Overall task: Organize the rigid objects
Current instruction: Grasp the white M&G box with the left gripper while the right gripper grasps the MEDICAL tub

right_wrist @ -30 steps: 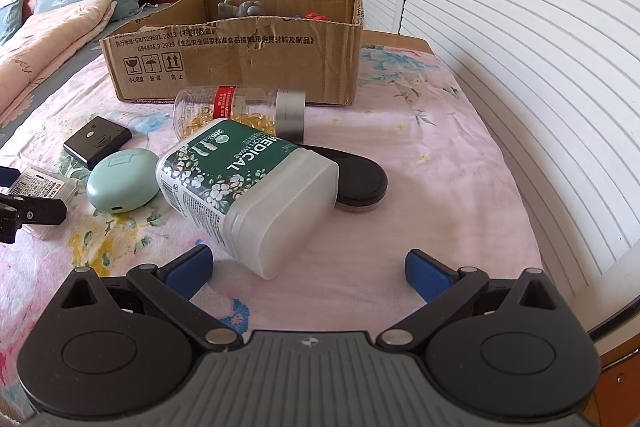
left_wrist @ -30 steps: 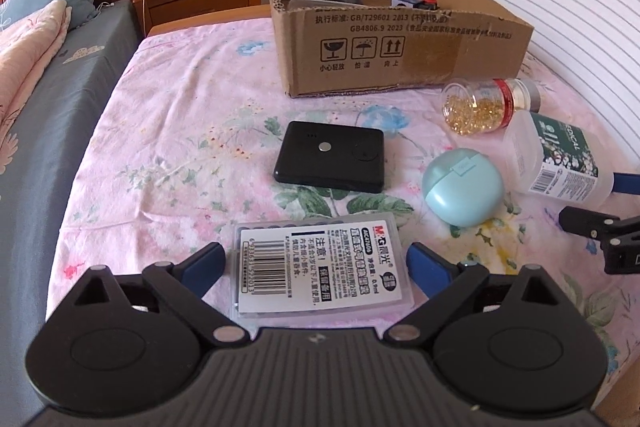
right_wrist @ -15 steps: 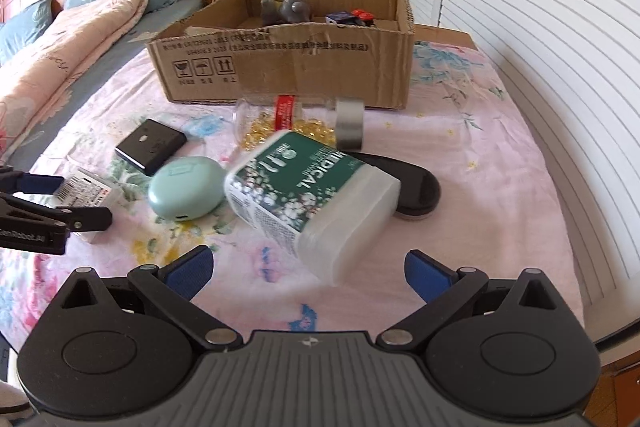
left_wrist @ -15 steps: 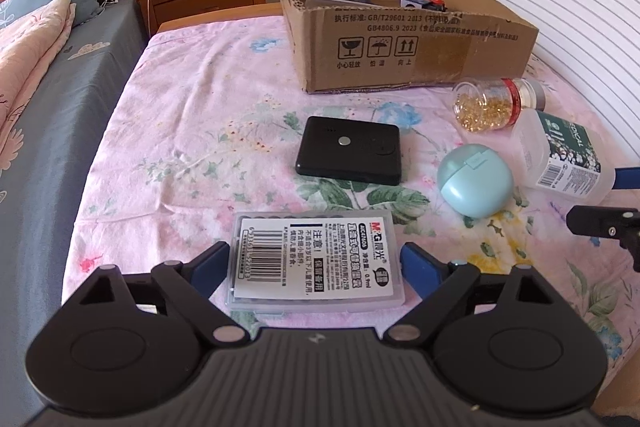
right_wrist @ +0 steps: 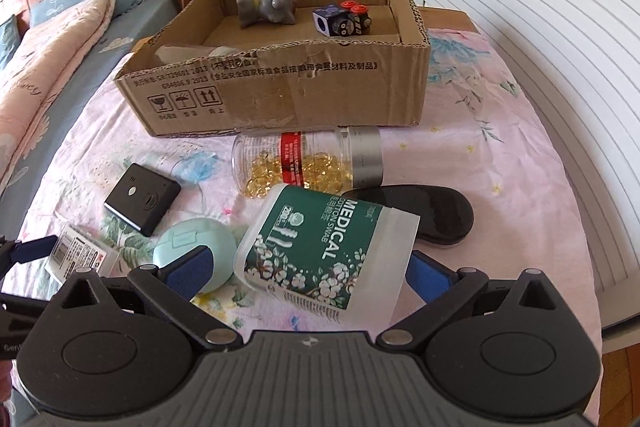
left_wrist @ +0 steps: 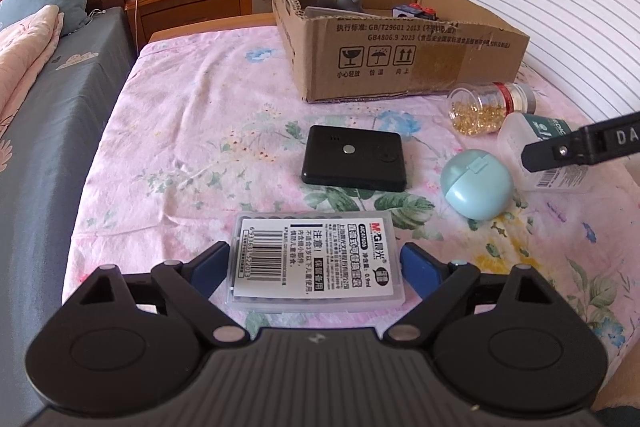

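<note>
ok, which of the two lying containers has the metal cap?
The clear capsule jar by the cardboard box; the cotton swab tub is white plastic with a green label.

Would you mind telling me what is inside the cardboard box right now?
Inside the cardboard box lie a grey plush toy, a dark printed cube and small red-capped toys. Something pale sits by the near wall, which hides most of it.

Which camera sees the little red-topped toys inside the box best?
The right wrist view: it looks down into the cardboard box, so the red-topped toys show whole. The left wrist view shows only their tops peeking over the box wall.
</note>
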A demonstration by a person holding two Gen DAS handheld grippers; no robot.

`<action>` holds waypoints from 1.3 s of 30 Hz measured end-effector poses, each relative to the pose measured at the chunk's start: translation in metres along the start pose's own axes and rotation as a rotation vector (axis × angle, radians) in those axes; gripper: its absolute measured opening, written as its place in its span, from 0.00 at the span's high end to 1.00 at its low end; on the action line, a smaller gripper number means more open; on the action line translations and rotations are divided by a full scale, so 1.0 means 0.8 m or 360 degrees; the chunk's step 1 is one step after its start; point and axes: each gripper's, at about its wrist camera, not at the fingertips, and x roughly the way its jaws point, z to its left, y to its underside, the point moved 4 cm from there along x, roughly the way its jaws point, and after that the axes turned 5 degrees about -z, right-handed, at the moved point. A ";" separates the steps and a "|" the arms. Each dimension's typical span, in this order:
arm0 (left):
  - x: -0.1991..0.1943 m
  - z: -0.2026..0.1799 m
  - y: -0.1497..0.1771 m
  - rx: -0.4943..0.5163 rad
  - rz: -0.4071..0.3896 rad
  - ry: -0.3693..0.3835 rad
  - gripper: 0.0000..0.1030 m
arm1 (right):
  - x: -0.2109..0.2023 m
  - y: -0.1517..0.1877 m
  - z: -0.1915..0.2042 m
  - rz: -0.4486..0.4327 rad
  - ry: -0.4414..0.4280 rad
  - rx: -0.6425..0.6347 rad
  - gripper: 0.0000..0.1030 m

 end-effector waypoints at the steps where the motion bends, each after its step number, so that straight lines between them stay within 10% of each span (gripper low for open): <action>1: 0.000 0.001 0.000 -0.0001 -0.0003 0.0004 0.12 | 0.003 -0.003 0.001 0.0005 0.0031 0.0009 0.00; 11: 0.002 0.000 -0.001 0.0041 -0.0001 0.0008 0.12 | 0.028 -0.009 0.013 0.0030 0.0307 -0.0114 0.05; 39: -0.032 -0.004 -0.087 0.0253 -0.0029 0.0183 0.12 | -0.052 -0.034 0.021 -0.0050 -0.0042 -0.0514 0.11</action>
